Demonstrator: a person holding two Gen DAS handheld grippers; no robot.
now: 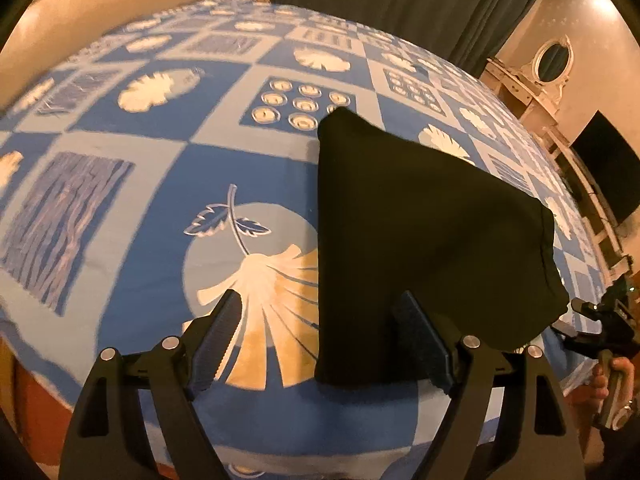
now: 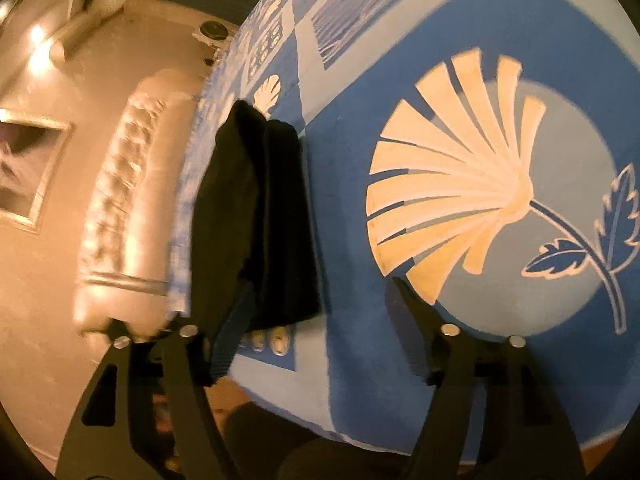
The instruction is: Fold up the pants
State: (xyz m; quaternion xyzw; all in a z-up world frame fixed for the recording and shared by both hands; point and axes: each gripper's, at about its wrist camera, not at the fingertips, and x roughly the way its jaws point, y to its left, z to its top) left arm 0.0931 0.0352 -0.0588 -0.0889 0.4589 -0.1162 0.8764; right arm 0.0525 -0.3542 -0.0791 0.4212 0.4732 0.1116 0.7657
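Black cloth, 1 pc: pants [image 1: 420, 240], already folded to a compact, thick bundle, lying on a bed [image 1: 160, 160] w/ blue-and-cream patterned cover.

Location: left wrist view, centre to right of frame, wedge-shaped, narrow end toward top centre, broad end toward lower right. Right wrist view, left-centre of frame, seen edge-on [image 2: 260, 216], stacked layers visible, sitting near the bed edge.

Long axis: in left view runs from bottom centre up and away, roughly in line w/ the fingers' forward direction.

Left gripper [image 1: 320, 340]: fingers spread wide, nothing held. Right-hand finger [image 1: 420, 344] overlaps the near edge of the bundle in frame; left-hand finger over bare cover. Touching or just above the cloth: cannot tell.

Right gripper [image 2: 312, 320]: fingers spread wide, nothing held. Left-hand finger [image 2: 230, 332] sits just beside the bundle's near end; other finger over bare cover. Also seen at lower right edge of left view [image 1: 600, 328], w/ the person's hand [image 1: 612, 384] on its handle, near the bundle's broad end.

Nearer unit: est. left gripper, bundle's near edge straddled by its open fingers.

Appearance: matte, dark, no pattern readable; surface smooth, few wrinkles; a thin seam or cord line at the right edge in left view. Edges fairly even.

Status (est.): fold looks near done or done; any next move likely a tidy-up or a last half-fold along the long axis.
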